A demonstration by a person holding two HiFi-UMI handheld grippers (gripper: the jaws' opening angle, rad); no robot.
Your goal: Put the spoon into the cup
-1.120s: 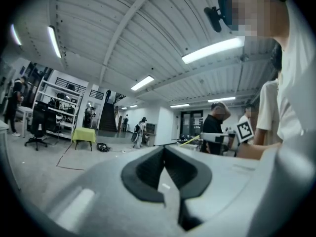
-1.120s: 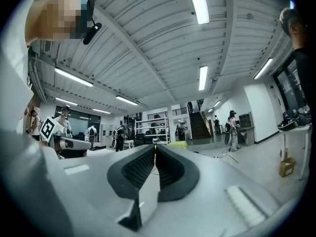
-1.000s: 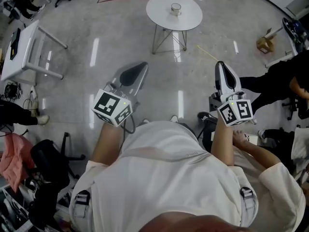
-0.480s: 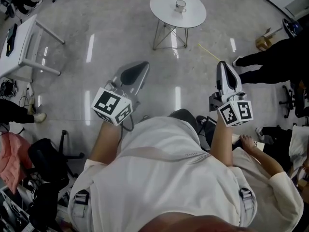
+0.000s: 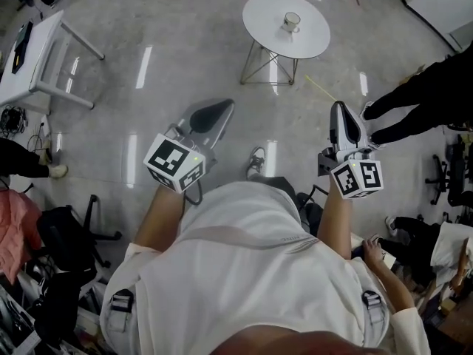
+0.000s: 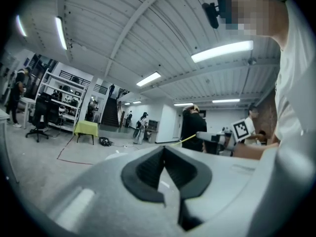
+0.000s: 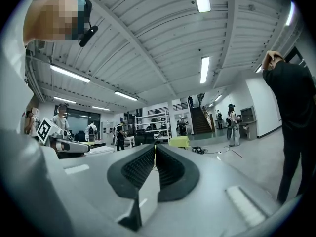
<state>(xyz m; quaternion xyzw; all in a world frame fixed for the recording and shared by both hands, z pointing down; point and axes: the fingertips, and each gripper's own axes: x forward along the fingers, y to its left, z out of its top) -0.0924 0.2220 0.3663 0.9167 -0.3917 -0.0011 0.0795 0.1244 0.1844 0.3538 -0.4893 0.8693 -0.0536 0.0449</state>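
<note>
A small cup [image 5: 291,21] stands on a round white side table [image 5: 267,17] far ahead on the floor. No spoon is visible in any view. My left gripper [image 5: 222,106] is held at chest height, well short of the table, its jaws shut with nothing between them. My right gripper [image 5: 342,109] is held to the right at the same height, also shut and empty. In the left gripper view the left gripper [image 6: 164,148] points across the hall; in the right gripper view the right gripper [image 7: 155,148] does the same.
A person in black [image 5: 425,87] stands at the right, close to my right gripper. A white desk [image 5: 29,58] is at the far left. Chairs, bags and cables [image 5: 52,235] crowd the lower left. A seated person [image 5: 414,242] is at the lower right.
The view has shifted, so the round table and cup now sit further right and lower. The person in black has walked up at the right. Both grippers stay shut.
</note>
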